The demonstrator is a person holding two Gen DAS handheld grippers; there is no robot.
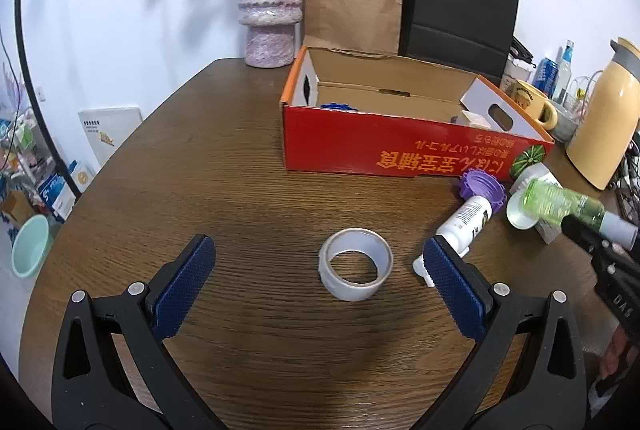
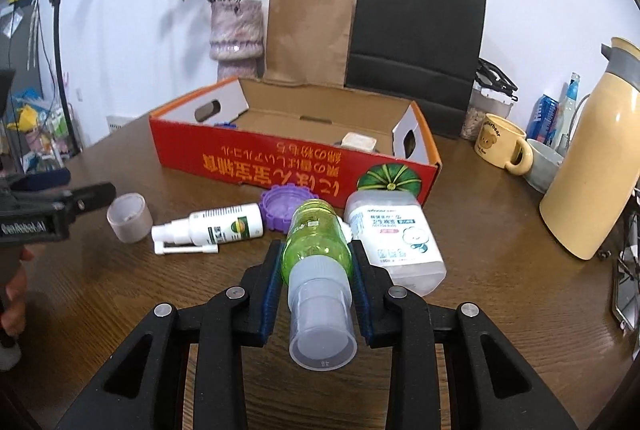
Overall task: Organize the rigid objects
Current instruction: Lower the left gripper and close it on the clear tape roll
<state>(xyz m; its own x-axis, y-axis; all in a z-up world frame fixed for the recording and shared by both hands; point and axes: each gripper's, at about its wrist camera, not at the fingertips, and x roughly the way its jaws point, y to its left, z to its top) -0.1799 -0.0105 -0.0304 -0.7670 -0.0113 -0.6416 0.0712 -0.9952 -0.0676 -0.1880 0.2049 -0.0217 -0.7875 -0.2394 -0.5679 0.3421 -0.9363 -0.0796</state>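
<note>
- Right gripper (image 2: 316,266) clamps a translucent green bottle (image 2: 314,236) with a grey cap.
- Left gripper (image 1: 318,270) gapes wide above the tape roll (image 1: 355,269) mid-desk.
- Box (image 2: 288,166) contents mostly hidden.

Light: bright, even, from above | Shadows: soft on table (image 1: 240,150), flower shadow on wall (image 1: 120,10) at 10 o'clock | Focus: sharp | Edges: fisheye bowing, black vignette corners

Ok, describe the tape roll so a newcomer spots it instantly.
Start at the red box on the table. In front of it, left of the white spray bottle, stands the tape roll: the only hollow ring there.
</note>
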